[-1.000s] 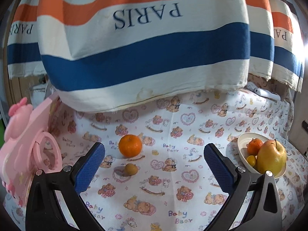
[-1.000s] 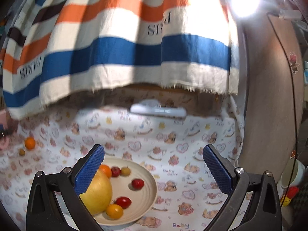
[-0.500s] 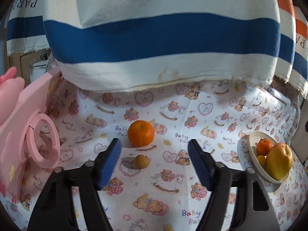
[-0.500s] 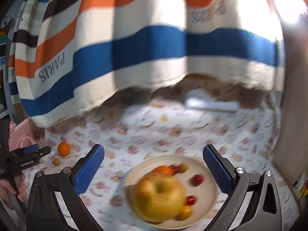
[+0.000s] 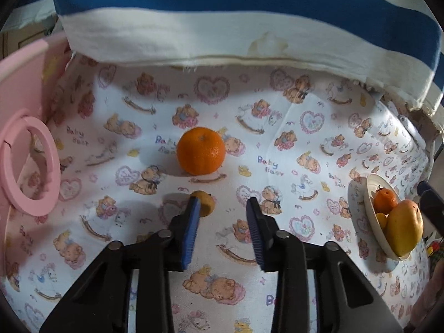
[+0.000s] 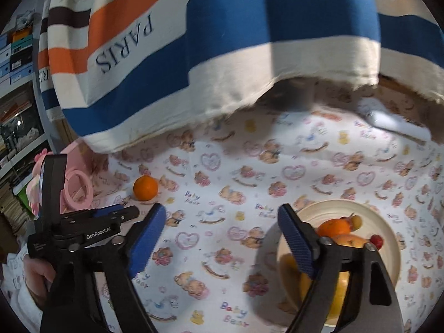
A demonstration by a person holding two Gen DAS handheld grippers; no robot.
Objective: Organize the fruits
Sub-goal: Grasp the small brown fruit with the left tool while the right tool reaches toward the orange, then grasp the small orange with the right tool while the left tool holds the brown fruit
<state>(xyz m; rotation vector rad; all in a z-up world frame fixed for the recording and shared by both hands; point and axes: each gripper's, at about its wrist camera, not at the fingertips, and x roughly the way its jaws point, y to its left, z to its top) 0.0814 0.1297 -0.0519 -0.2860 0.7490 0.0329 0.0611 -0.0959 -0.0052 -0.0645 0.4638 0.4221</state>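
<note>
An orange (image 5: 201, 151) lies on the bear-print cloth, with a small yellow fruit (image 5: 207, 206) just in front of it. My left gripper (image 5: 223, 213) points down at them. Its jaws are closing with only a narrow gap and nothing between them. The small fruit sits just beyond the left fingertip (image 5: 191, 216), partly hidden by it. My right gripper (image 6: 222, 222) hangs over the cloth, jaws closing but still wide and empty. Its right finger (image 6: 297, 241) covers part of the cream plate (image 6: 388, 222), which holds an orange (image 6: 333, 226), a big yellow apple and small tomatoes.
A striped PARIS towel (image 6: 222, 55) hangs low over the back of the cloth. A pink toy with a ring (image 5: 27, 163) stands at the left. The plate (image 5: 370, 194) stands far right of the left gripper. A hand (image 6: 36, 272) holds the left gripper (image 6: 108, 210).
The left jaws have narrowed from wide to a small gap, and that gripper has dropped closer to the orange and small fruit. The right gripper swung left, away from the plate, and its jaws narrowed a little.
</note>
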